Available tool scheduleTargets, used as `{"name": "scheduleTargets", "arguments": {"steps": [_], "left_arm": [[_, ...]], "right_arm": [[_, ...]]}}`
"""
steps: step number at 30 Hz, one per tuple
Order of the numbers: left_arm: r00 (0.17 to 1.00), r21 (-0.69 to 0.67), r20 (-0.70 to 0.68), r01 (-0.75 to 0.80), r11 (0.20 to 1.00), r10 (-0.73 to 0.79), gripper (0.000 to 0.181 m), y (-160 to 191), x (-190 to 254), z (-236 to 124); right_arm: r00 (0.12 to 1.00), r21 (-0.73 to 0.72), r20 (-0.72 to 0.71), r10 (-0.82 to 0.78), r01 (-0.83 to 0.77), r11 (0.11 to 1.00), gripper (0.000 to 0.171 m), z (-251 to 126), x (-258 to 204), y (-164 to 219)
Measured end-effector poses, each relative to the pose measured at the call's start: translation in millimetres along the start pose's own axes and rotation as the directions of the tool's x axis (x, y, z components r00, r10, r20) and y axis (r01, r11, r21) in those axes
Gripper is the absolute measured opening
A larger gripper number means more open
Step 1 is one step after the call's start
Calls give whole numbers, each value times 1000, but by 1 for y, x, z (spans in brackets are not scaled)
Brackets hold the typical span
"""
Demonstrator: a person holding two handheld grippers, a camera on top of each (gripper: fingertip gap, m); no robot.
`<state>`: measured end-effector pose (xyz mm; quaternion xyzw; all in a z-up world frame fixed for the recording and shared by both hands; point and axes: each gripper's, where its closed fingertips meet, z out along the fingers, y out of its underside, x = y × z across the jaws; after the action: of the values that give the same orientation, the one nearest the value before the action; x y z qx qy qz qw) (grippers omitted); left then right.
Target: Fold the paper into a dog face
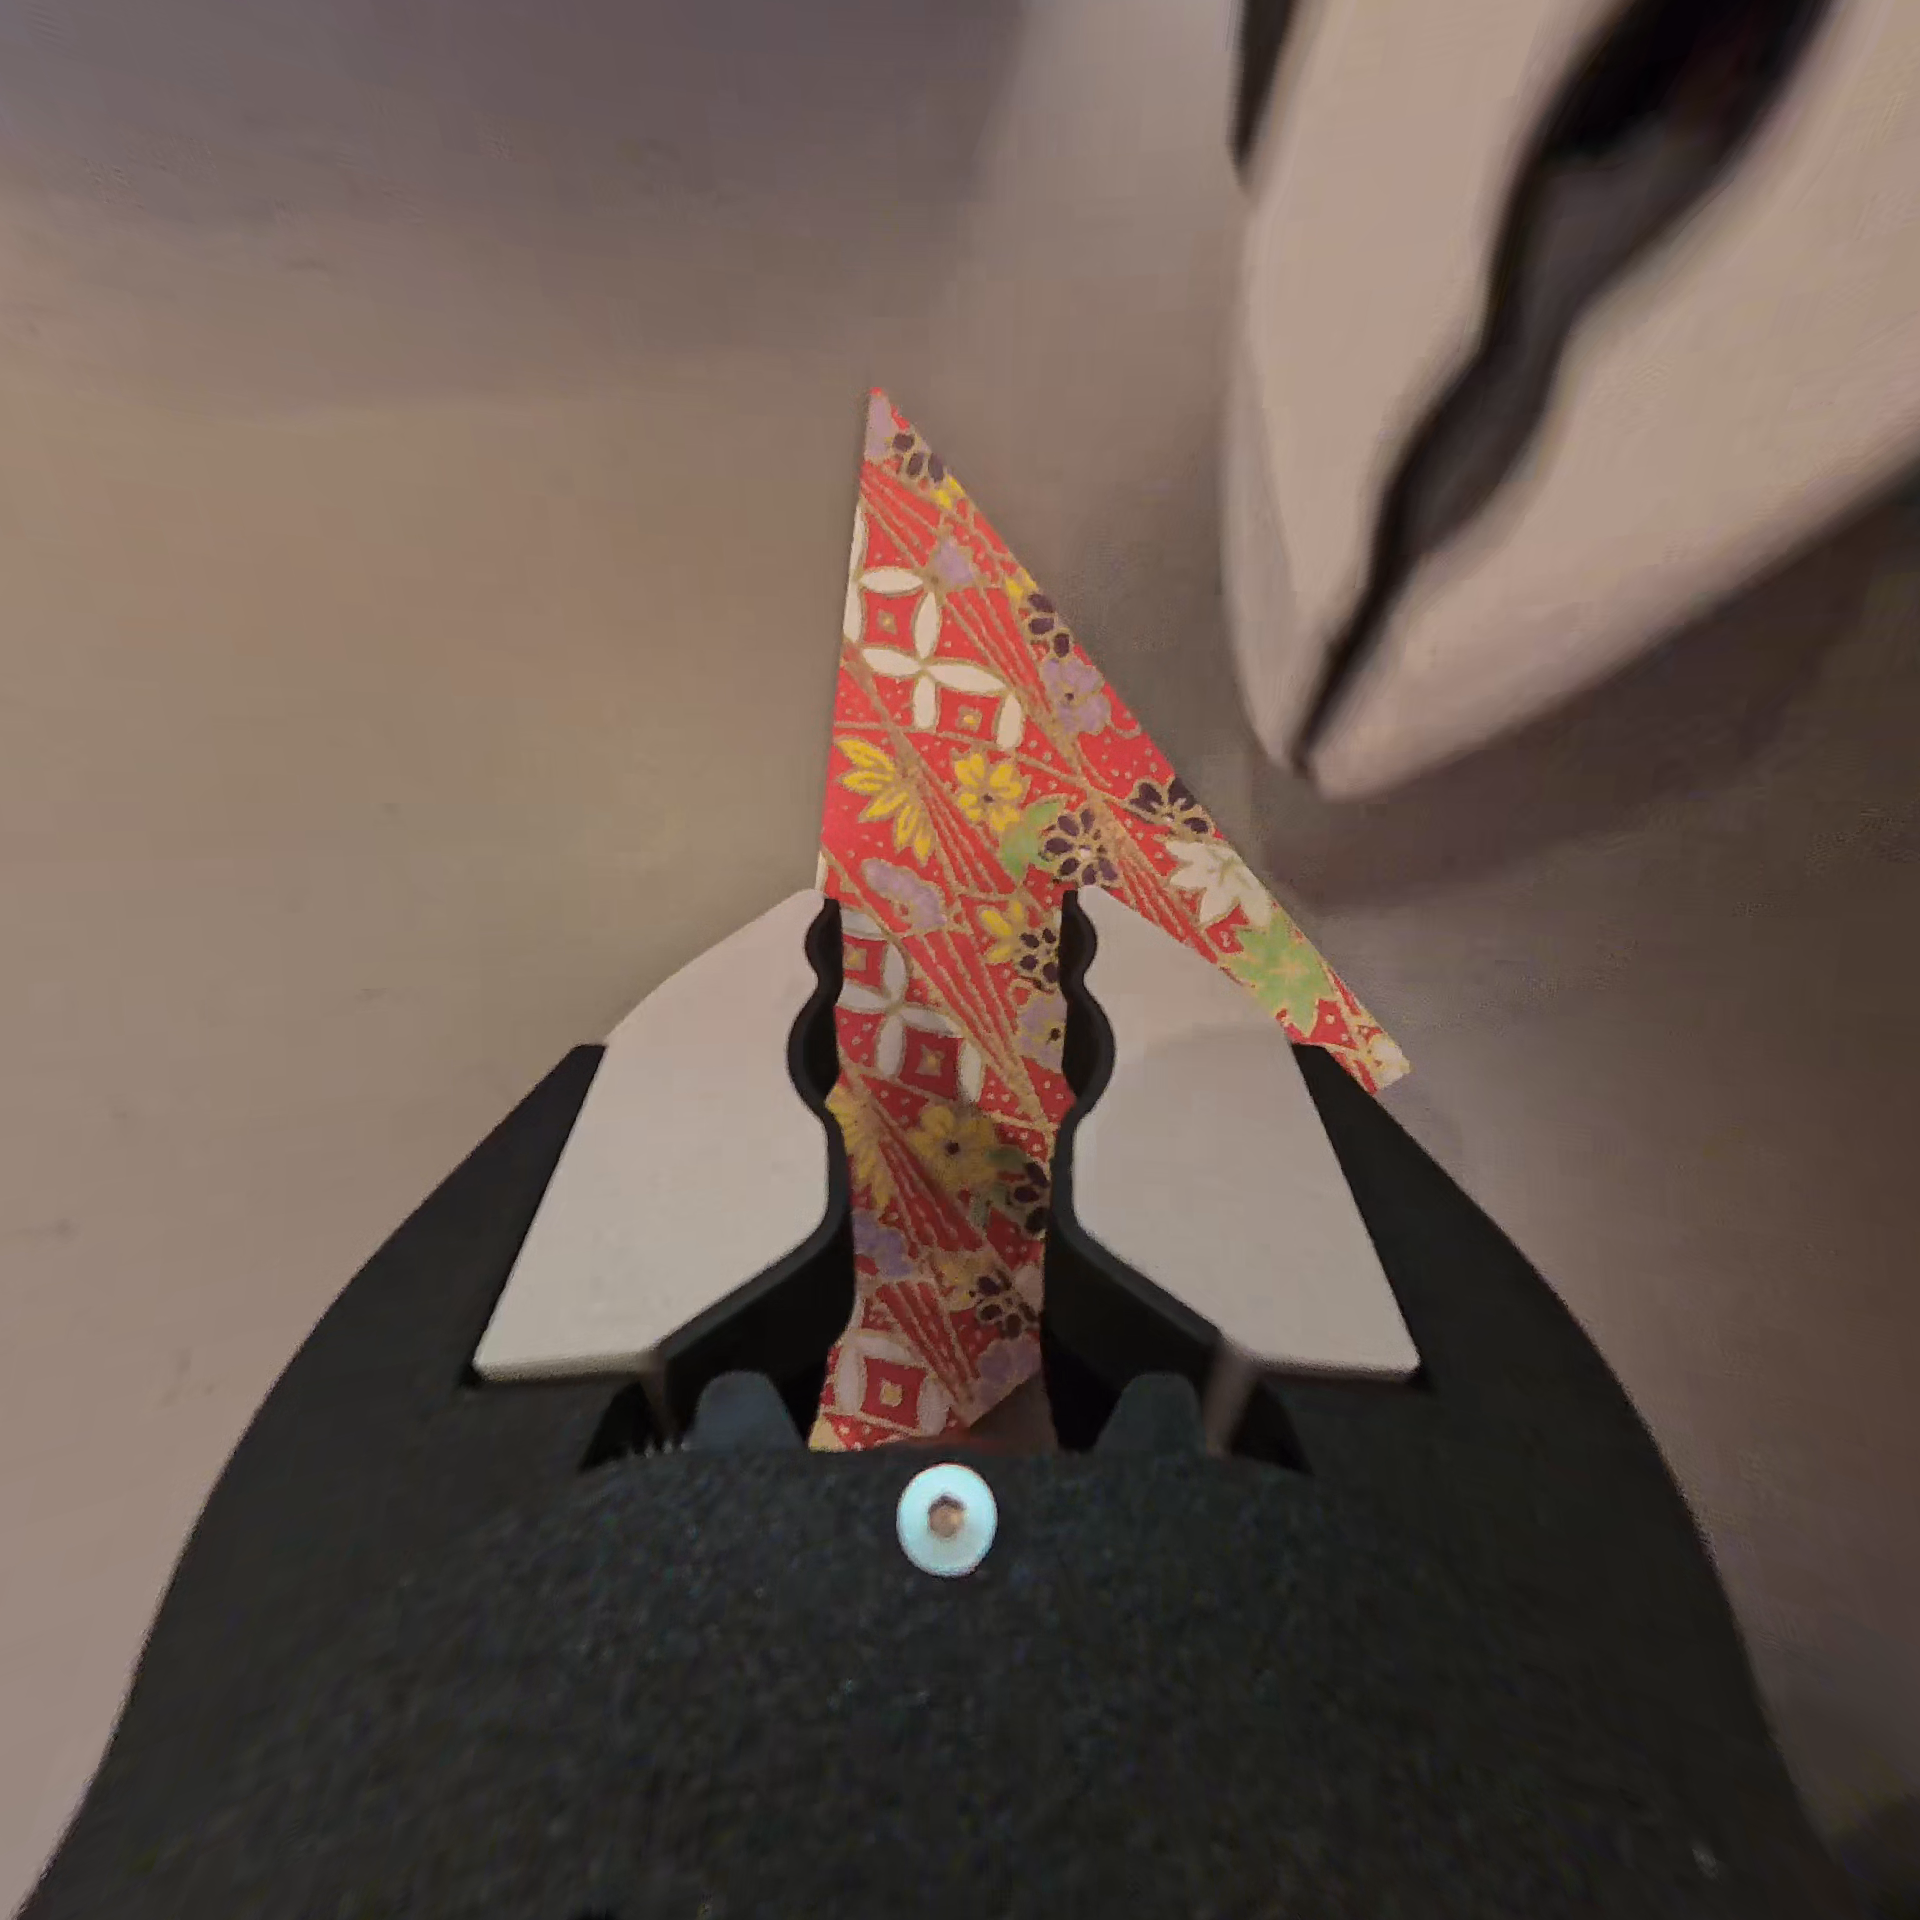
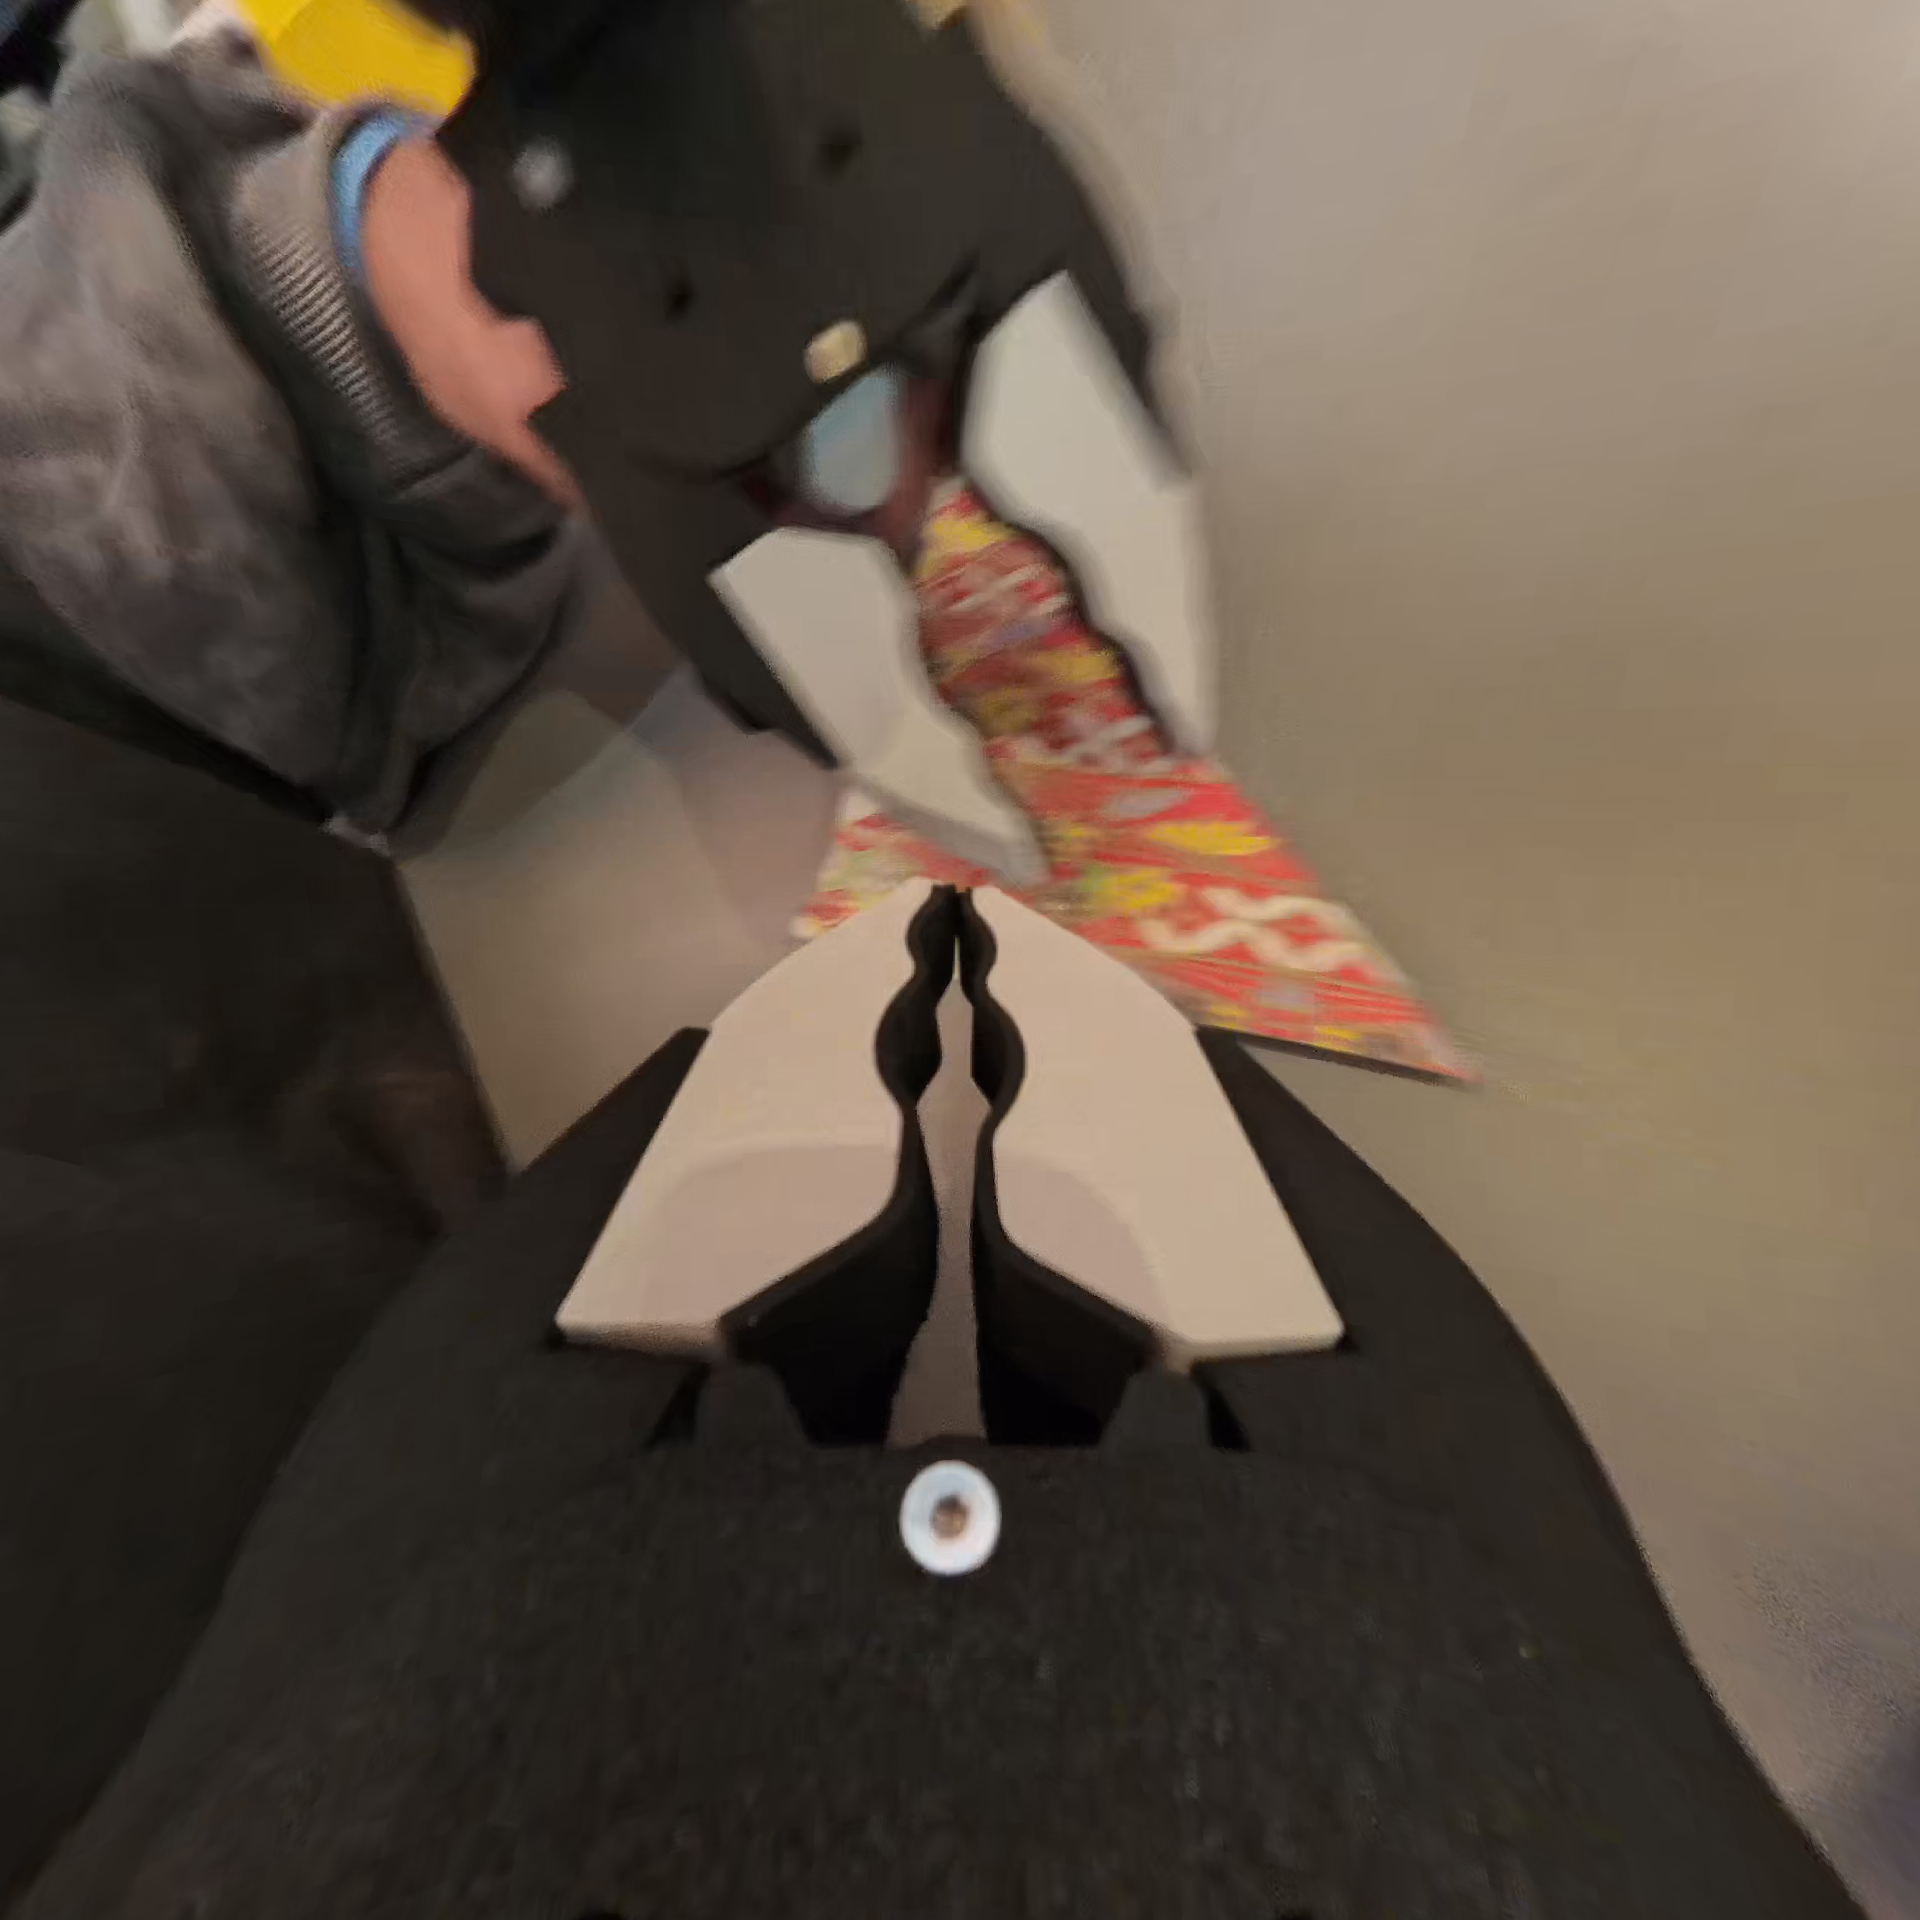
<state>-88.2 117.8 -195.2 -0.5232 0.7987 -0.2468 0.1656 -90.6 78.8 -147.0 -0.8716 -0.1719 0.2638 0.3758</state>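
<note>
The paper [image 1: 966,675] is red with a flower pattern, folded into a pointed triangle, and lies flat on the beige table [image 1: 416,623]. My left gripper [image 1: 945,904] is partly open just above it. Its white fingers straddle the paper, whose pattern shows through the gap. My right gripper [image 2: 956,904] is shut and empty, with its tips at the near edge of the paper [image 2: 1195,883]. In the left wrist view the right gripper [image 1: 1309,748] is blurred, just right of the paper and apart from it. The left gripper [image 2: 1107,800] also shows in the right wrist view, over the paper.
A person's hand and grey sleeve [image 2: 208,416] hold the left gripper at upper left. A dark area [image 2: 156,1039] lies beyond the table's left edge. Something yellow [image 2: 353,52] shows at the top left. The tips of one gripper are about 6 cm away from the tips of the other.
</note>
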Motion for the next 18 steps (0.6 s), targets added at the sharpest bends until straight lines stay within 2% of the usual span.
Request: {"name": "scheduleTargets", "arguments": {"steps": [3,4,6,8,12,18], "left_arm": [[1000,16,10,6,1000,-6,40,0,0,0],[1000,23,13,9,1000,-10,40,0,0,0],[1000,37,17,15,999,-16,40,1,0,-1],[1000,44,18,22,999,-23,40,1,0,-1],[1000,37,19,22,999,-23,40,1,0,-1],[999,34,20,27,999,-28,40,1,0,0]], "right_arm": [[986,-27,-165,-6,2,1000,4,-27,59,3],[987,-70,-158,23,-35,997,7,-28,67,10],[986,-130,-138,93,-111,985,10,-24,75,21],[982,-147,-170,80,-105,984,11,-18,82,26],[974,-141,-220,62,-94,985,14,-10,93,27],[974,-100,-155,165,-182,978,11,-9,90,25]]}}
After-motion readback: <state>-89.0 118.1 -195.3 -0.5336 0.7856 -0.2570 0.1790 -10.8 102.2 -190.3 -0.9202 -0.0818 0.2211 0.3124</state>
